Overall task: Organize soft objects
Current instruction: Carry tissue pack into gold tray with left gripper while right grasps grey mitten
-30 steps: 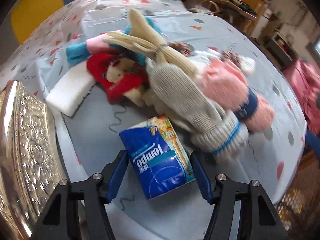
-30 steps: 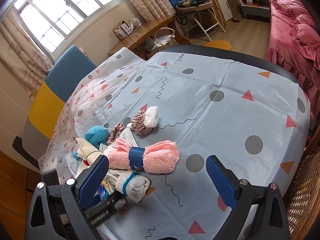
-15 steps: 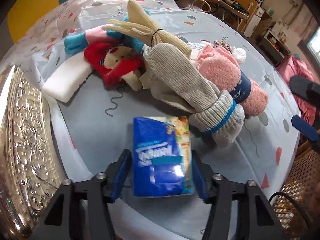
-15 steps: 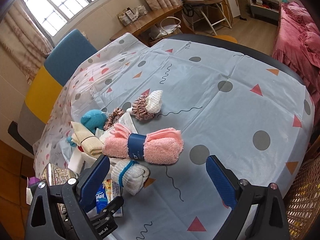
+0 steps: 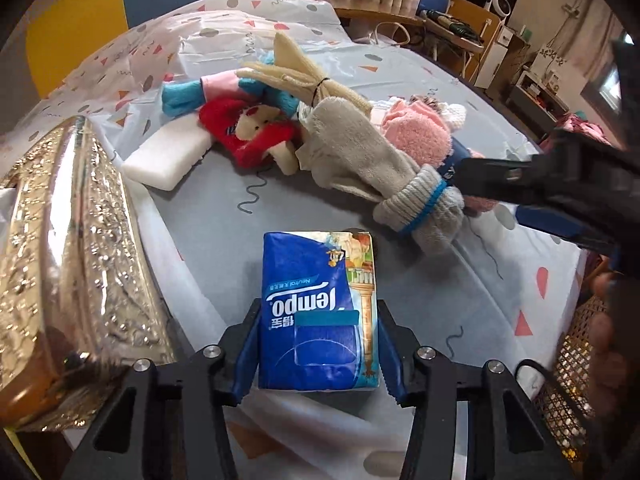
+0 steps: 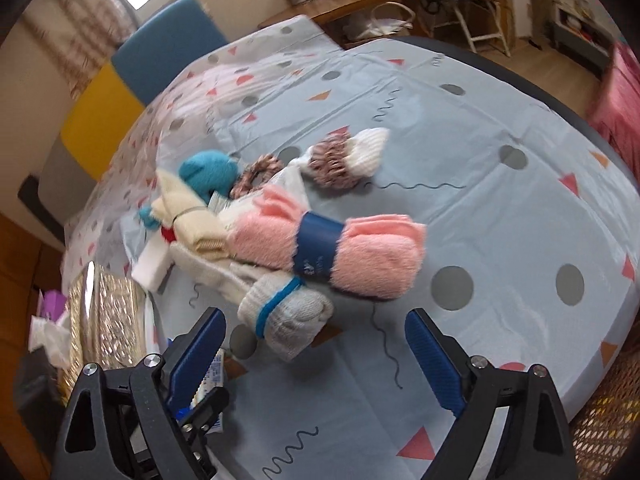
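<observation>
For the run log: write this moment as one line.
left gripper: shut on tissue pack | right gripper: fingers closing, nothing between them, above grey sock roll | pink towel roll: on table

Table (image 6: 520, 220) (patterned cloth) carries socks (image 6: 332, 252), sponge (image 5: 168, 156), plush toy (image 5: 248, 132).
</observation>
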Available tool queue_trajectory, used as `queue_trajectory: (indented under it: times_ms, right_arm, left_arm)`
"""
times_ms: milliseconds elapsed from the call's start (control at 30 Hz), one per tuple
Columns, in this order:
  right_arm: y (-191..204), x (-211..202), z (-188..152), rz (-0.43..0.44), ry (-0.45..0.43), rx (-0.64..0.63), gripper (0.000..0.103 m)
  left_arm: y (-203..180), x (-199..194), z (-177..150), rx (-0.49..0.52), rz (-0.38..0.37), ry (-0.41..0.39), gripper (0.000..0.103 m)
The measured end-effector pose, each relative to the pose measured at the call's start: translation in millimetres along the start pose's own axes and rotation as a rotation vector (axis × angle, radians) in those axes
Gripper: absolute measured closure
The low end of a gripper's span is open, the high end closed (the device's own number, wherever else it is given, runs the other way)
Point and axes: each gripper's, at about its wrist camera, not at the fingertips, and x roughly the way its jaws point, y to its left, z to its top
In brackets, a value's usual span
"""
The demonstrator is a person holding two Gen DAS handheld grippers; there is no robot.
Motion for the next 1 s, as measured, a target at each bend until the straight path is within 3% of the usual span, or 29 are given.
queue_trajectory:
  times_ms: [233,267,300,400,667,867,1000]
  right_arm:
    - [33,37,3,-0.071,0.105,-0.189,0.01]
    - [35,43,1,-0.082,0.127,-0.212,0.02]
    - [36,47,-1,-0.093,0.142,-0.226,0.042]
    - [34,49,-4,-0.1,0.142,-0.23,0.051]
    - [24,47,-2,-0.075,0.153,-0.202,0.054]
    - [31,47,-6,-0.083,0.148,-0.256,0.059]
    - [38,50,-12,-0.112,0.143,-0.312,0.059]
  left_arm:
    - [-1,-35,-17,0.046,0.007,-0.076,0.051]
    - [1,-38,-19,0.044,0.001,-0.077,0.051]
    - [1,-40,-21,0.04,-0.001,-0.08,0.051]
    - [3,-49,-29,0.024,-0.009,-0.093,0.051]
    - [6,-85,-9,0.002,-0.036,-0.166,0.051]
    - [21,-104,43,-0.073,-0.014,-0.243,0.051]
    - [57,-117,73,-0.168,0.027,-0.293,0.051]
